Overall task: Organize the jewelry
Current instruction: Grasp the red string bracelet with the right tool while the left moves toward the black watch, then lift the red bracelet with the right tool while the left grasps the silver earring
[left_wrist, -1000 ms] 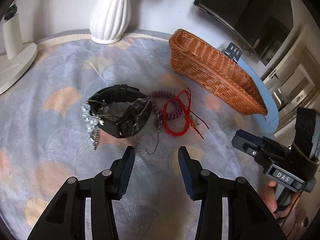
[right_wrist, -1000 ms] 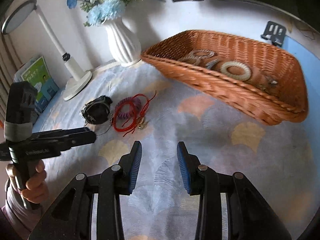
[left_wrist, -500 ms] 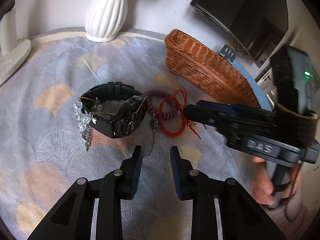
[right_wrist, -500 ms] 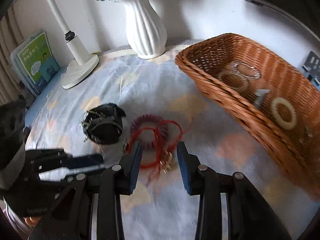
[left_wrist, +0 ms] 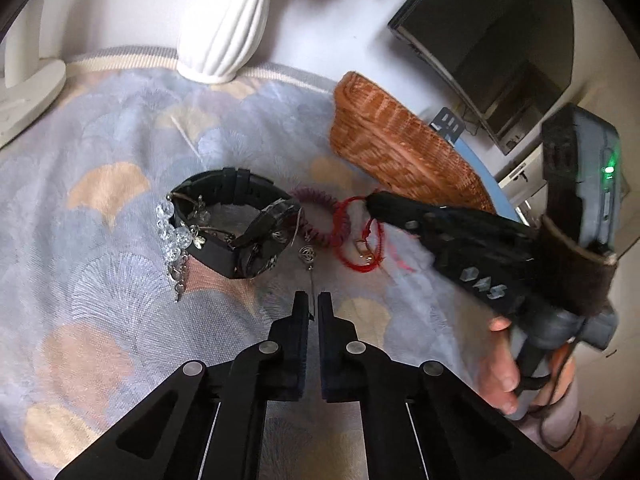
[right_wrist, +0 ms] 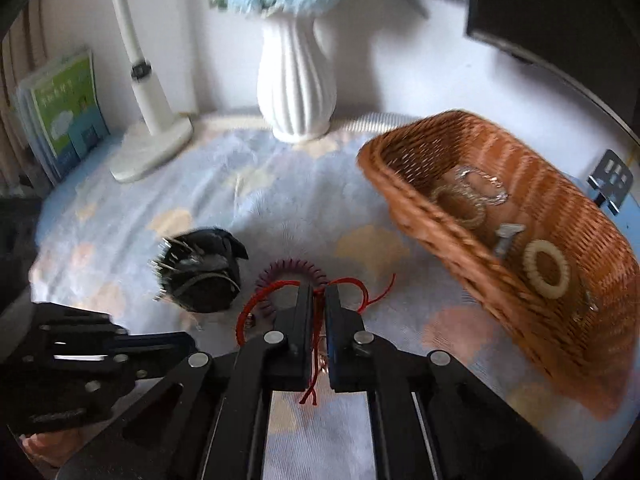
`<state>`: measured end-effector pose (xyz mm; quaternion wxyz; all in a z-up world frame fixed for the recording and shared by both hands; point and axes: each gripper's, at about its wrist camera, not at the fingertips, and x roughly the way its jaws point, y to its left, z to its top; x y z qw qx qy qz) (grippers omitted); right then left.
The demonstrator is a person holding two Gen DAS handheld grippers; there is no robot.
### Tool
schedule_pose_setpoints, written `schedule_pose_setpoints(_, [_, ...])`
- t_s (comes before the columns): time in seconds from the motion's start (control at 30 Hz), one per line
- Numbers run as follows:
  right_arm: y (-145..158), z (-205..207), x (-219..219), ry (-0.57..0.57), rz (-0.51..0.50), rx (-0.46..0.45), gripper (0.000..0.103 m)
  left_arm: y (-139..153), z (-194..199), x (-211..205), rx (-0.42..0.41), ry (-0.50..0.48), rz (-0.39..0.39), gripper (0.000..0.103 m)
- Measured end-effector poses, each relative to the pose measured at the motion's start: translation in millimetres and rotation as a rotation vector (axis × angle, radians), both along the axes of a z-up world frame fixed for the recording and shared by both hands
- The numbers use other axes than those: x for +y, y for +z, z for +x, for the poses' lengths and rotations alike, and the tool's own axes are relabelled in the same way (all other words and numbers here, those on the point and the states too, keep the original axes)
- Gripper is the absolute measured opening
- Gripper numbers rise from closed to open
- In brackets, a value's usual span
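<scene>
On the patterned cloth lie a black watch (left_wrist: 224, 196) with a crystal bead string (left_wrist: 170, 236) draped on it, a purple coil band (left_wrist: 316, 196) and a red cord bracelet (left_wrist: 344, 220). A thin chain with a small round pendant (left_wrist: 308, 257) runs from the watch into my left gripper (left_wrist: 313, 300), which is shut on its end. My right gripper (right_wrist: 318, 290) is shut on the red cord bracelet (right_wrist: 260, 300), whose loose ends hang below the pads. In the left wrist view the right gripper (left_wrist: 374, 200) reaches in from the right, a hand on its handle.
A wicker basket (right_wrist: 420, 216) at the right holds several rings and bands, among them a cream ring (right_wrist: 546, 268). A white vase (right_wrist: 296, 80), a lamp base (right_wrist: 152, 148) and books (right_wrist: 64, 112) line the back. A dark monitor (left_wrist: 500, 40) stands behind the basket.
Both grippers went from open to shut. The right one swung left from in front of the basket onto the red cord. The left one stayed put and closed on the thin chain.
</scene>
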<state>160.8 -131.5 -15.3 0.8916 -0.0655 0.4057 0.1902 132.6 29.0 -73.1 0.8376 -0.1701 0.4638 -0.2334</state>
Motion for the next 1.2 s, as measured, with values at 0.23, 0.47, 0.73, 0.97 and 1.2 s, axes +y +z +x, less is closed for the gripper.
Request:
schedule_pose_setpoints(0.23, [34, -37, -34, -0.035, 0.085, -0.019, 0.006, 18, -31, -6, -0.004, -0.101, -0.061, 0.004])
schedule_pose_setpoints(0.47, [24, -65, -53, -0.076, 0.115, 0.018, 0.006, 32, -63, -11, -0.019, -0.134, 0.019, 0.005])
schedule_pose_setpoints(0.73, [2, -71, -81, -0.130, 0.145, 0.043, 0.006, 29, -10, -13, 0.024, 0.002, -0.013, 0.037])
schedule_pose_setpoints(0.97, [-8, -70, -99, -0.125, 0.159, 0.046, 0.007, 5, 9, -55, 0.002, 0.127, 0.269, 0.037])
schedule_pose_setpoints(1.2, [-22, -64, -107, -0.111, 0.201, 0.079, 0.007, 3, 14, -81, -0.069, 0.140, 0.479, 0.031])
